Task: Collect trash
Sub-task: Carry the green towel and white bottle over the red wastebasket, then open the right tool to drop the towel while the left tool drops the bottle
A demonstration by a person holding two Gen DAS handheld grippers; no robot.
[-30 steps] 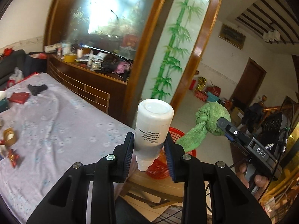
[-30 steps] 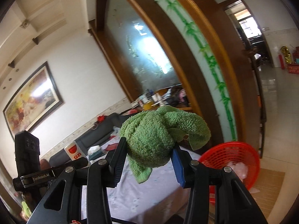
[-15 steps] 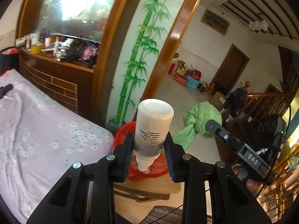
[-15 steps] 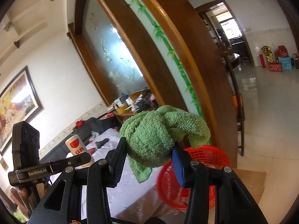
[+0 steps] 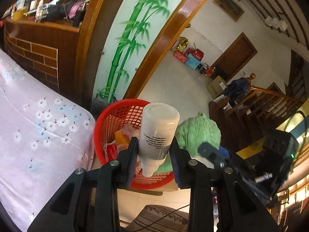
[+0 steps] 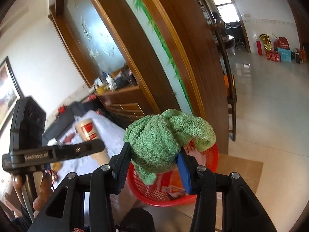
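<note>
My left gripper (image 5: 154,160) is shut on a white plastic bottle (image 5: 157,133), held cap down over the red mesh basket (image 5: 115,116). The basket stands on a low wooden stool and holds orange, red and pink scraps. My right gripper (image 6: 152,166) is shut on a bunched green cloth (image 6: 162,141), just above the same red basket (image 6: 210,162). In the left wrist view the green cloth (image 5: 199,133) and the right gripper's fingertips (image 5: 210,152) hang at the basket's right rim. The right wrist view shows the left gripper's body (image 6: 56,152) and its bottle (image 6: 90,133) at the left.
A table under a pale floral cloth (image 5: 38,125) lies left of the basket. Behind the basket rises a wood-framed glass panel painted with bamboo (image 5: 123,44). A wooden chair (image 6: 229,100) stands by the doorway, tiled floor (image 6: 270,106) to the right, and a stair rail (image 5: 270,96) beyond.
Both grippers have swung right and tipped down toward the red basket, which now sits right under the bottle and the cloth. Both grips are unchanged.
</note>
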